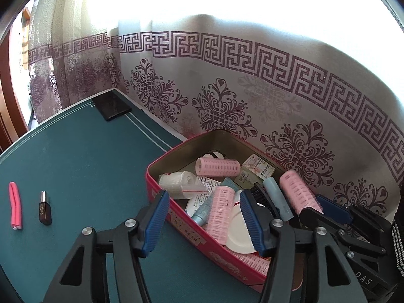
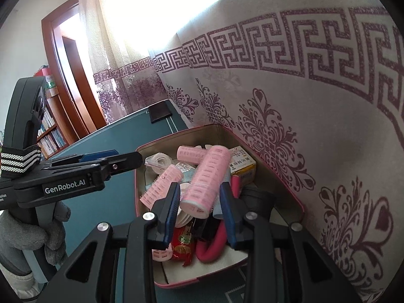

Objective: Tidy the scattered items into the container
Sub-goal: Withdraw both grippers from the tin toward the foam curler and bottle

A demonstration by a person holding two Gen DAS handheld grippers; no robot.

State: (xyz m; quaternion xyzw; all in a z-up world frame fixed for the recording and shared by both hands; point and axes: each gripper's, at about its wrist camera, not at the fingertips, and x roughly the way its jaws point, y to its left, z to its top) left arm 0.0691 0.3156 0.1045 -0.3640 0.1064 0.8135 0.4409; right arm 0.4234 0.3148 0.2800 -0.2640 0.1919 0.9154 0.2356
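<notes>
Scattered items mostly lie in the red tin (image 1: pixel 161 156), though I can't see its whole floor: both grippers block the near end, and one corner is cut off behind the left gripper's black arms. What sits under the heap is hard to name (a printed sheet and a white disc peek out, little else). The tin stands on the teal table (image 1: pixel 75 164), hard up against a patterned curtain (image 1: pixel 252 88). It is a metal box with rounded corners, dull gold inside. In it I make out ridged pink hair rollers (image 1: pixel 218 168), a rolled white plastic bag (image 1: pixel 176 181), a small cardboard box (image 1: pixel 255 169), a pale blue tube (image 1: pixel 202 214), a black brush (image 1: pixel 265 199), a red foil packet (image 2: pixel 183 245) and a bent magenta foam rod (image 2: pixel 214 247). The left gripper (image 1: pixel 203 223) hovers over the tin's near wall with its blue ribbed pads spread apart, gripping nothing; one roller lies in the tin below the gap. The right gripper (image 2: pixel 199 213) pinches a fat pink roller (image 2: pixel 204 181) across its barrel, above the tin. Out on the table, well apart from the tin, lie a pink foam stick (image 1: pixel 15 205) and near it a small dark bottle (image 1: pixel 45 208) with a silver cap. A flat black case (image 1: pixel 111 104) sits at the far edge. A grey-gloved left hand (image 2: pixel 32 232) holds the left gripper's handle.
</notes>
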